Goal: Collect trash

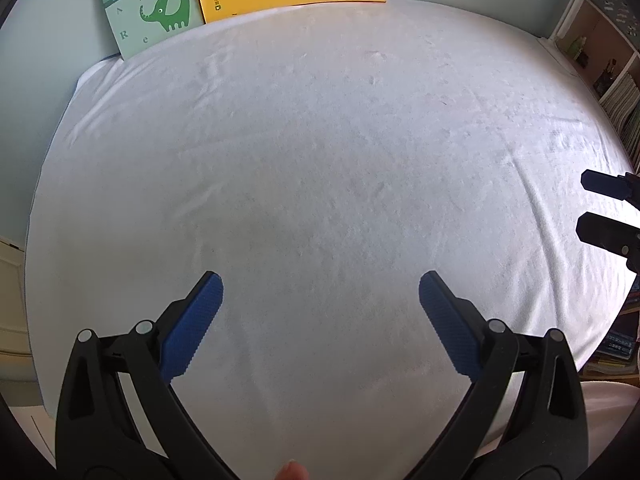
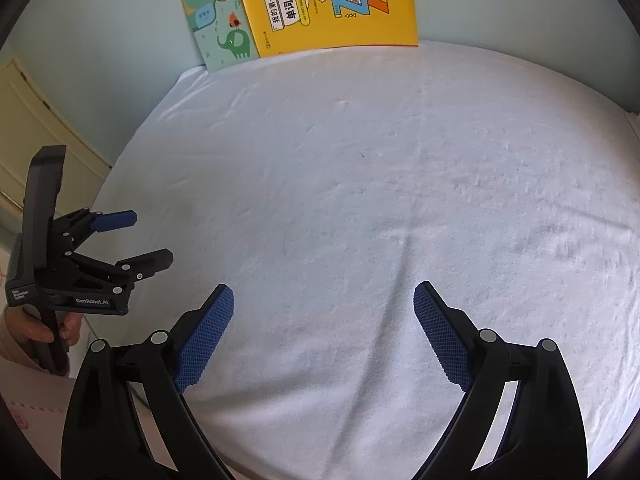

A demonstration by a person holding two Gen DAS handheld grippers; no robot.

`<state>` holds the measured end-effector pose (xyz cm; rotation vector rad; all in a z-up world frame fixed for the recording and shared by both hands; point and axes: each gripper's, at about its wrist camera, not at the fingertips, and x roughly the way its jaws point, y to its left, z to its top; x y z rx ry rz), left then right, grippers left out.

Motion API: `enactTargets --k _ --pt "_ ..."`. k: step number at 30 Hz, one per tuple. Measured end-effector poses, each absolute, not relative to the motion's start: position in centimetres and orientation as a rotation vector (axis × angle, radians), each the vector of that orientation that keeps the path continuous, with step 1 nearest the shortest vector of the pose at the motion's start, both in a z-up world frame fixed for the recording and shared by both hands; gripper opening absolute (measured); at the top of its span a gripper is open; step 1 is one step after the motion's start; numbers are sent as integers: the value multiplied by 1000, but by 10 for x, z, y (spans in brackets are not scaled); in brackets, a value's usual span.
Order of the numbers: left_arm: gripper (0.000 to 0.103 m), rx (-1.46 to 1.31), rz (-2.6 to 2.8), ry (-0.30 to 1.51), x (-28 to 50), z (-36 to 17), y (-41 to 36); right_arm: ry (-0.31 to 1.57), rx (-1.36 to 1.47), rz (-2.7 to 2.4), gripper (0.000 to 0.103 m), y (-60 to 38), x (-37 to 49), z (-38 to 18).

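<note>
The yellow book (image 2: 332, 4) propped against the wall carries the Chinese title "我的第一本单词大书" on a banner, with big letters "ZAB" beside it. The green elephant book (image 2: 220, 36) shows "英语" in a pink blob — scattered letters "R" and "e" too. The left claw (image 2: 134, 236) body reads "GenRobot.AI".
</note>
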<state>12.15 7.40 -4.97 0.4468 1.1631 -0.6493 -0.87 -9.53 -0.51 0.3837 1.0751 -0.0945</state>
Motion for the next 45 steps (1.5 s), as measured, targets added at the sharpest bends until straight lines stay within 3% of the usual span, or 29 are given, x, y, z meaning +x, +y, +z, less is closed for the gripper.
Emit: enactTargets --k 45 --pt "96 433 -644 1155 119 -49 82 1059 389 -92 91 -93 -6 -3"
